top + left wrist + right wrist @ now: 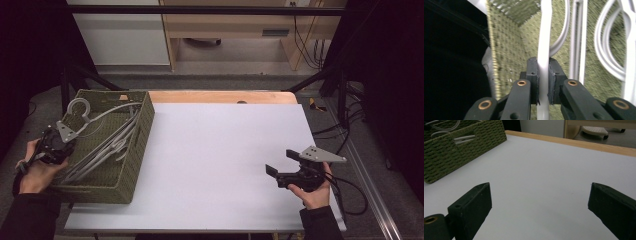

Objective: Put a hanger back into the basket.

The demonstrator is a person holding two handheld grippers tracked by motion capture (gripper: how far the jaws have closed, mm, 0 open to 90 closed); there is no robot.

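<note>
Left gripper (543, 82): jaws clamped on a white clothes hanger (544, 37), pads pressing either side of one straight white bar that runs up between them. In the high view the same gripper (54, 142) sits at the left edge of the table, at the near-left wall of the woven green basket (142, 130), held in the person's left hand (35, 172). The gripped hanger's round hook stands up above the basket's left rim, with its arm slanting across the basket interior.

Basket: rectangular, olive-green weave, standing on the left part of the white table top (220, 150). Several more white hangers (107, 150) lie inside it, stacked lengthwise and overlapping. The left gripper view shows their curved and straight bars against the woven floor to the right of the jaws.

Right gripper (280, 162): jaws wide apart, nothing between them. It is held in the right hand (312, 192) low over the right side of the table, well apart from the basket, pointing left. In the right gripper view the two black jaws frame bare white table, with the basket at upper left and the table's wooden far edge (574, 143) beyond
</note>
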